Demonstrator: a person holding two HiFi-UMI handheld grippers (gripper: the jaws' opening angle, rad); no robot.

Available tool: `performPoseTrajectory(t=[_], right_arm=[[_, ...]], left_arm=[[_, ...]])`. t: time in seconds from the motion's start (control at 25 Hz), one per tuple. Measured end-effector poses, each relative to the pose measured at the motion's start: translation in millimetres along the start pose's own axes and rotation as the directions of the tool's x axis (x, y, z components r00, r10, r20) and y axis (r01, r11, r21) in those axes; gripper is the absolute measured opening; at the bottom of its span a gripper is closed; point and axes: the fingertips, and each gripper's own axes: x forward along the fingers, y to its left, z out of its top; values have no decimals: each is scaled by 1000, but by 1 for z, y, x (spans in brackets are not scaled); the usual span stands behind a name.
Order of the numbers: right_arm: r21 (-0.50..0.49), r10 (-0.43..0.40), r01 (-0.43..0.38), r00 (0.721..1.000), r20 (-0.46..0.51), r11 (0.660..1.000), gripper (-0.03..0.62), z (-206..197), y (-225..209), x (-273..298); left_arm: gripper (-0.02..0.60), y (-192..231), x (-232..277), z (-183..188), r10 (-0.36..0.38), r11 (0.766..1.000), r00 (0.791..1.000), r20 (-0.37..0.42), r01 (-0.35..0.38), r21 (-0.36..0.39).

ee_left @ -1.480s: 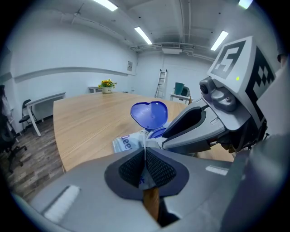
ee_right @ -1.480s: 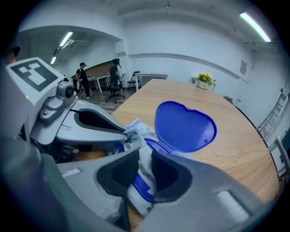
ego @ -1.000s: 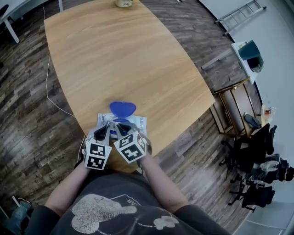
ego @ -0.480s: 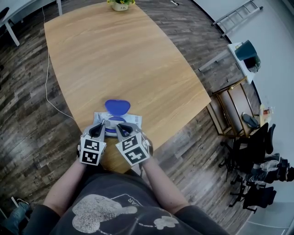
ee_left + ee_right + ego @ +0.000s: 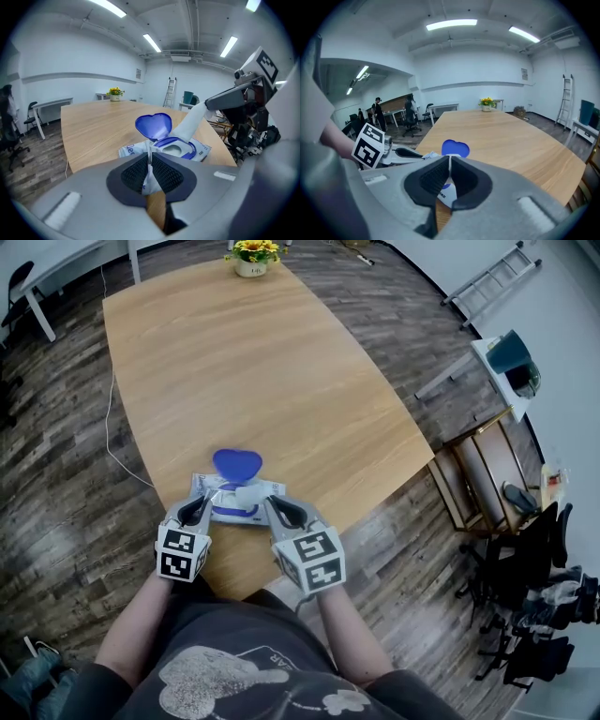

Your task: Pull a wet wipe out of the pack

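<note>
White wet-wipe pack [image 5: 202,150] with raised blue heart-shaped lid [image 5: 236,465], at the near edge of the oval wooden table [image 5: 262,362]. Right gripper [image 5: 265,503] pinches the white wet wipe [image 5: 192,124], drawn from the opening; left gripper [image 5: 208,503], jaws opening, holds the pack's edge. Pack print unreadable; grippers cover its front.

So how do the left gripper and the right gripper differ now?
The left gripper pinches the pack, fingers opening; the right gripper is shut on the wet wipe. The left sits low beside the pack; the right hangs above it. Both grip something.
</note>
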Motion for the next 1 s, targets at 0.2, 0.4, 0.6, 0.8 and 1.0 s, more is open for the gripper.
performPoseTrajectory(t=[0.2,0.4,0.6,0.8,1.0], right_arm=[[31,27,-29,998,59,999,6,1,-22,-14],[19,88,-90,993,81,996,6,-1,-27,-20],[46,83,-88,992,99,995,6,-2,-27,-25],[43,35,-40,993,110,998,6,-10,-9,-41],[57,-22,16,993,120,998,6,-31,31,-78]], left_arm=[[130,-4,-16,2,54,998,998,26,-53,-33],[140,-4,-44,4,161,985,985,58,-157,-72],[138,-7,-70,13,187,977,976,110,-173,-128],[98,-10,-106,23,168,972,966,199,-129,-198],[71,-24,-160,12,136,978,952,274,-85,-189]])
